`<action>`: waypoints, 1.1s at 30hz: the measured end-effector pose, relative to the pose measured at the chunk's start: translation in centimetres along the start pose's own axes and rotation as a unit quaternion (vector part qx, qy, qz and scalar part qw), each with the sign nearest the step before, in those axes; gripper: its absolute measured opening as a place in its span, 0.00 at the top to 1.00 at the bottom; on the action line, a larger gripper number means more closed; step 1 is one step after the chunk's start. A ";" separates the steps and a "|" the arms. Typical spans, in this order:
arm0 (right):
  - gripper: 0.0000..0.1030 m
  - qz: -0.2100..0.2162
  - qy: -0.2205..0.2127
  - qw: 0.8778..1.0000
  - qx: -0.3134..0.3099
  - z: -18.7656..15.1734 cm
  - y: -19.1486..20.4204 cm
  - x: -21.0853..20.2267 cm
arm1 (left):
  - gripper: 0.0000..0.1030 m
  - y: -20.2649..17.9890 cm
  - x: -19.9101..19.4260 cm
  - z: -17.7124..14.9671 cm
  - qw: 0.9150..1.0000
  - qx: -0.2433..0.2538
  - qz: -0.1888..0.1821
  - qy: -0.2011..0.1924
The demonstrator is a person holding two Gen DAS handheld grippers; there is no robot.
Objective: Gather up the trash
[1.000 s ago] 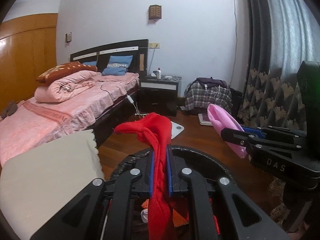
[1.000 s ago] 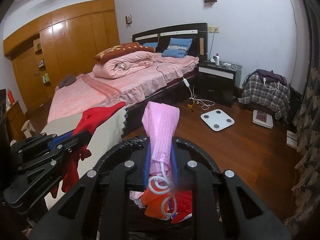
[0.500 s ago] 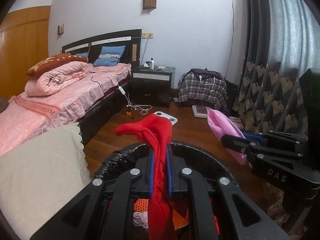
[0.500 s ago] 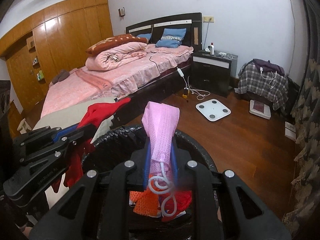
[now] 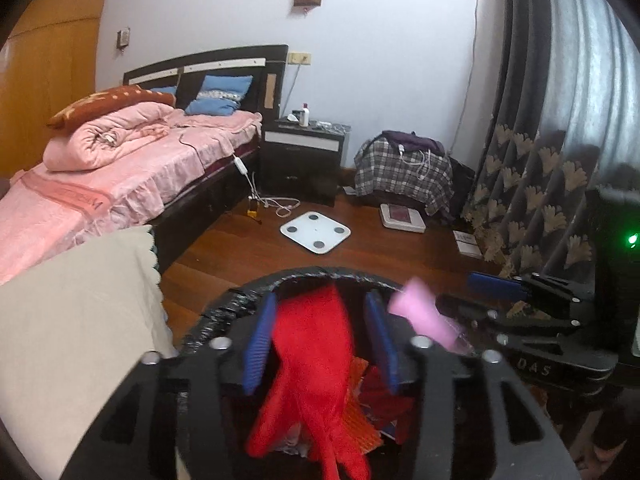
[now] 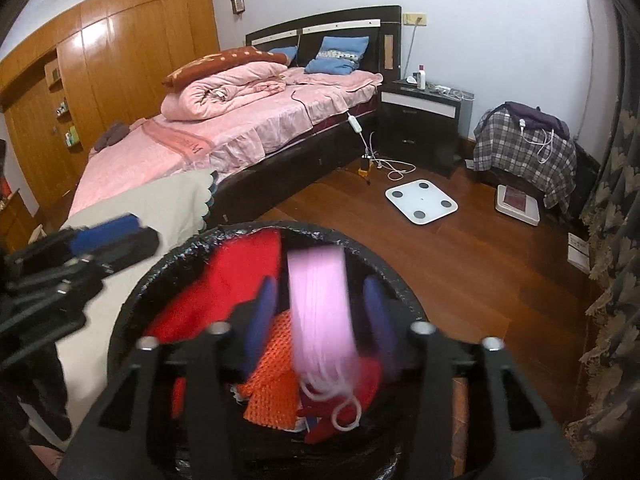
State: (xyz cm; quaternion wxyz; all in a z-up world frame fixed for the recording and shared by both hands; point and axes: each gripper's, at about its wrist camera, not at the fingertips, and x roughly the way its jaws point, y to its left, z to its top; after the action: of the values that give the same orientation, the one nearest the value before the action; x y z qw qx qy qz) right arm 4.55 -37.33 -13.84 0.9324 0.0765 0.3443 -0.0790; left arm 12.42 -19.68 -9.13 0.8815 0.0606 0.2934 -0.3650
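Below, bin rim (image 5: pixel 320 271), floor (image 6: pixel 460 264) open

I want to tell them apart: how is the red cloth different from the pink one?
The red cloth is thick and plain; the pink cloth is thinner with a white loop at its end. Red sits between the left gripper's opening jaws, pink between the right gripper's. Both are over the black bin.

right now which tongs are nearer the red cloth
Left. The left tongs are opening around the red cloth, which hangs between the pads; the right tongs sit beside it, opening around the pink mask.
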 end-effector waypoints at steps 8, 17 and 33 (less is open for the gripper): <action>0.07 0.002 -0.021 1.000 0.009 0.0 0.5 -2.0 | 0.17 2.3 -3.8 0.3 0.998 -0.018 0.057 -0.027; 0.05 0.036 -0.042 0.998 -0.011 0.9 3.9 -6.0 | 0.07 4.1 -9.6 0.1 0.990 -0.027 0.125 -0.054; 0.05 0.081 -0.072 0.993 -0.041 2.6 9.3 -11.3 | 0.06 4.8 -17.4 -1.8 0.981 -0.037 0.173 -0.078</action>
State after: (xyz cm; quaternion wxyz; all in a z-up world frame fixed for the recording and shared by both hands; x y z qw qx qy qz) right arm -0.48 -27.69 -3.70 0.9603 0.0599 0.2724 0.0061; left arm 5.02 -5.06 -1.32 0.9532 0.0491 0.2220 -0.1995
